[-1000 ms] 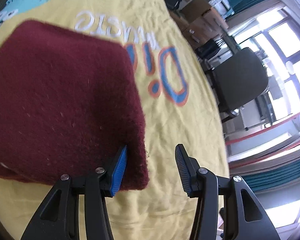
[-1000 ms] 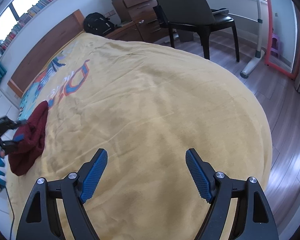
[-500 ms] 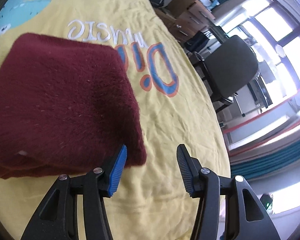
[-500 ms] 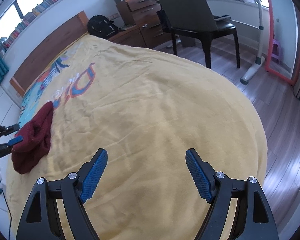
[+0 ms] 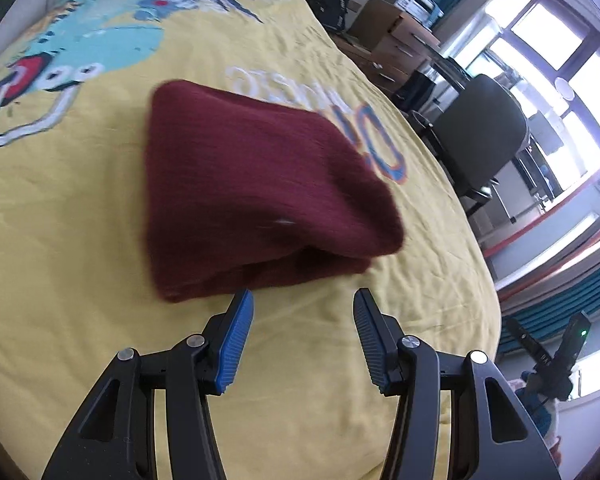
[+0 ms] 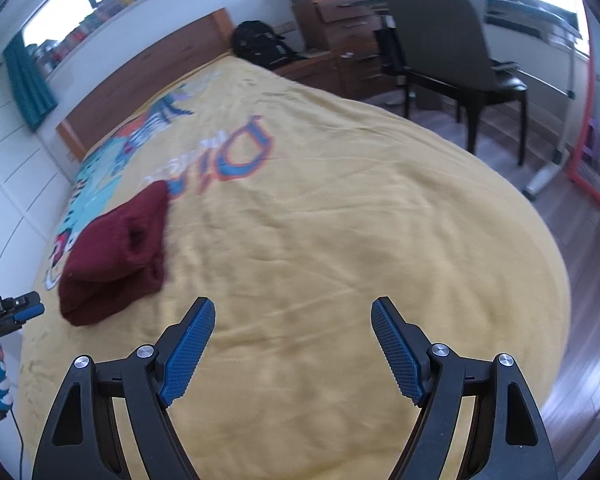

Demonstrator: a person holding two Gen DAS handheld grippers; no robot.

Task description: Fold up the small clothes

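Sweater (image 5: 260,184) folded on the yellow bedspread (image 5: 80,240), both grippers clear of it.
Left gripper (image 5: 302,308) hangs just near of the sweater's near edge, jaws spread and empty. Right gripper (image 6: 294,312) is spread wide over bare bedspread, with the sweater far to its left.

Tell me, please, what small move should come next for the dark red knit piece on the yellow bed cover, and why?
Probably nothing more than drawing both claws clear. The dark red knit piece already lies folded on the yellow bed cover, and the left claw and right claw are open with nothing between them.
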